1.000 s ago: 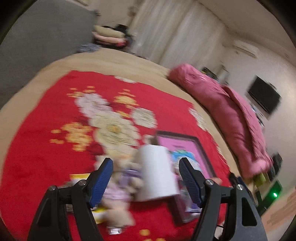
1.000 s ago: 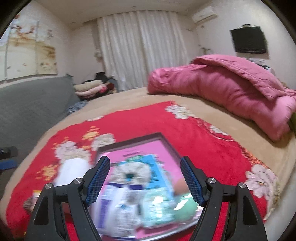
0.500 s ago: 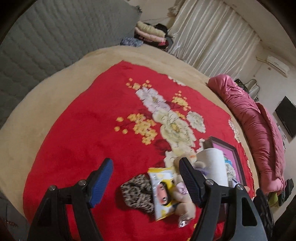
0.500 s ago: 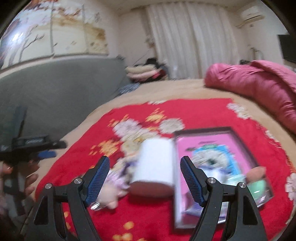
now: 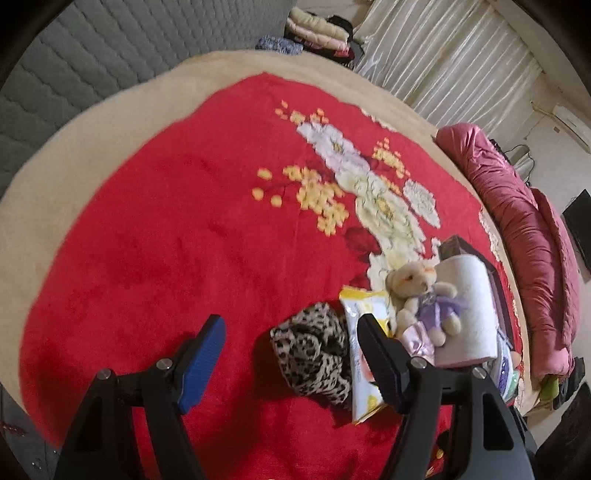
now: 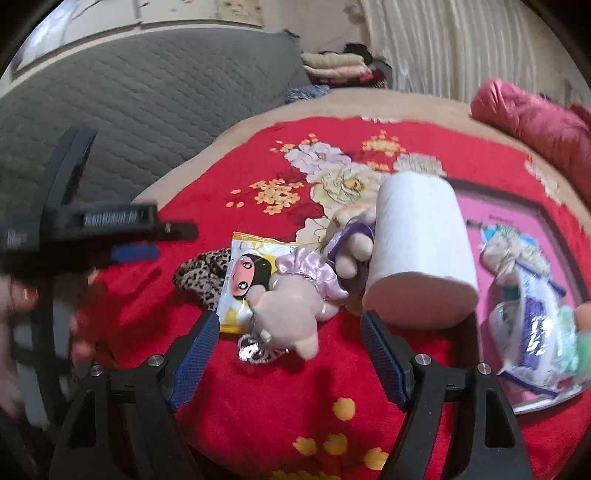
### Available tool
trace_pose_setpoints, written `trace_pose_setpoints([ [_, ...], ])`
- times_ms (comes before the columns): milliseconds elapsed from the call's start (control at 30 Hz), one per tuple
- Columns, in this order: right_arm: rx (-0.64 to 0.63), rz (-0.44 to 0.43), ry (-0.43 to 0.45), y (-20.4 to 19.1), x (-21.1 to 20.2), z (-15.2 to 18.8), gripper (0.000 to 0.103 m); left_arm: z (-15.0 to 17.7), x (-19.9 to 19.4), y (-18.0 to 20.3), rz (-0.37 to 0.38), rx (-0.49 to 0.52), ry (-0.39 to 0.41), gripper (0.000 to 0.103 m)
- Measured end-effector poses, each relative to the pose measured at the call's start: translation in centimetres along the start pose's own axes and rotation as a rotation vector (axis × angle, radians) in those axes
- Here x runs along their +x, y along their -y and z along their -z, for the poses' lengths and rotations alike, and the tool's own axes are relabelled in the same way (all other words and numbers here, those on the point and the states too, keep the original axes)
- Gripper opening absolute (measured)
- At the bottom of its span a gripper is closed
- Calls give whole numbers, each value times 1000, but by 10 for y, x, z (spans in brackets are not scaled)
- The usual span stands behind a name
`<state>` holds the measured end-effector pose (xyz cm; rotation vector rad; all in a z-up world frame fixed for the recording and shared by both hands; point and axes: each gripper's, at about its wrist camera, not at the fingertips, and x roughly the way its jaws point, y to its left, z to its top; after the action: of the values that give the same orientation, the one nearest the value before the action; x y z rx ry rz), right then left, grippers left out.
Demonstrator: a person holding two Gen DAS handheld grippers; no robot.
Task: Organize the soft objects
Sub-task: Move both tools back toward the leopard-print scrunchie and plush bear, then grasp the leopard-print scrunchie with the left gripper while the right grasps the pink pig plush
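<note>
On the red flowered blanket lie a leopard-print cloth, a yellow wipes pack, a cream teddy bear in a purple dress, a pink plush and a white paper roll. My left gripper is open and empty just above the leopard cloth. My right gripper is open and empty, right in front of the pink plush. The same leopard cloth, pack and roll show in the right wrist view. The left gripper's body shows there at the left.
A dark-framed pink tray to the right holds several packets. A rolled pink quilt lies along the bed's right side. A grey quilted headboard, folded clothes and curtains stand beyond.
Both grippers have swung left, away from the tray. My left view now centres on the leopard cloth; my right view now faces the pink plush and the roll.
</note>
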<state>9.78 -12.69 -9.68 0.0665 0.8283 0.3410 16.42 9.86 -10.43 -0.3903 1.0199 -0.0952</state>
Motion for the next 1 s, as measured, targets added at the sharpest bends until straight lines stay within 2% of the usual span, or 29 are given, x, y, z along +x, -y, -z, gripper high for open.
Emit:
trace_pose_setpoints([
  [167,83,-33,-23,9,16,-9,80,9,13,6,-2,26,-24,72],
  [300,96,-44,-70,7,35,-7,80,13,20,8,21,25,-45,53],
  [400,102,-54,-90,6,44,-4,80,15,26,7,53,7,-69,48],
  [467,98,-51,-92,6,49,-5,80,17,30,5,106,-26,-79,44],
  [567,113,-53,-99,10,54,-5,80,19,35,4,138,-48,-86,37],
  [667,137,-62,-110,16,58,-5,80,19,38,1,211,-92,-99,23],
  [867,159,-88,-116,25,64,1,80,20,40,0,243,-113,-96,15],
  [1000,152,-113,-116,26,63,3,62,19,38,0,257,-118,-81,11],
])
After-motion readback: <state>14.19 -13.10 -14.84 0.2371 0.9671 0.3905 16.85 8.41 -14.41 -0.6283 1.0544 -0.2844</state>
